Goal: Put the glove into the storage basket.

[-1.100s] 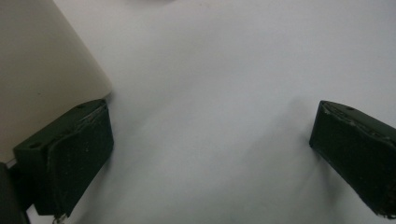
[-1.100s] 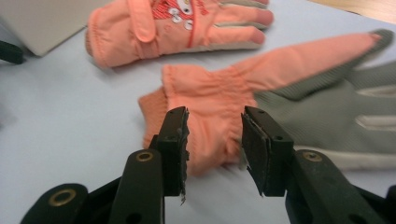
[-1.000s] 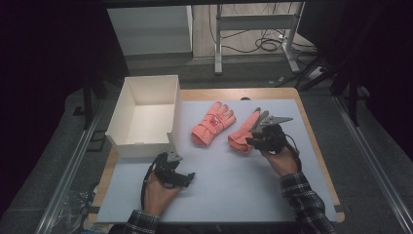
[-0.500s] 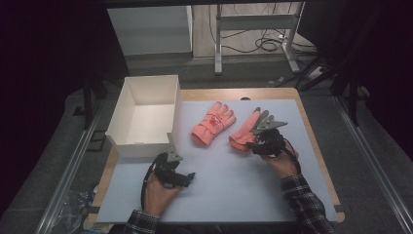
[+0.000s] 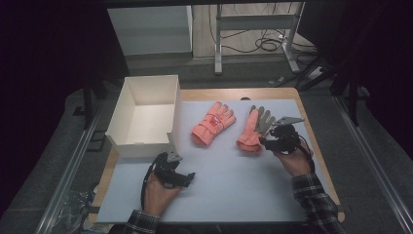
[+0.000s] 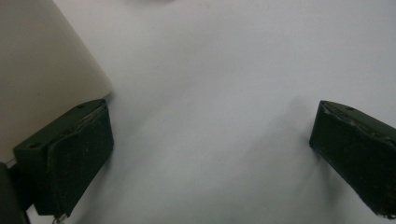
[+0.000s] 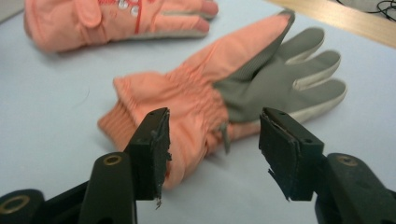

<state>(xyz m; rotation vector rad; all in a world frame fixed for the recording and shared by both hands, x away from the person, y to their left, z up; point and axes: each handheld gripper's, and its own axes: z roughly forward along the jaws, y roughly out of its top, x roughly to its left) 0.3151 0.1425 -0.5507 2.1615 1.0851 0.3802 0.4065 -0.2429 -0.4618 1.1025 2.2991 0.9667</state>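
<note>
The soft, light salmon-orange padded glove with a grey palm [image 7: 219, 93] lies palm up on the bench's pale sheet [image 5: 234, 185], beside its mate [image 5: 213, 124]. The ribbed cuff is judged the best hold. The right gripper [image 7: 212, 144] has just been opening its jaws; the cuff sits before them, untouched. The left gripper [image 6: 210, 154] rests apart, jaws open, near the white cardboard box [image 5: 146, 114].

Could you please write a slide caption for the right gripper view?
Open right tool poised at the cuff of a palm-up orange glove, its mate lying behind on the white mat.
</note>
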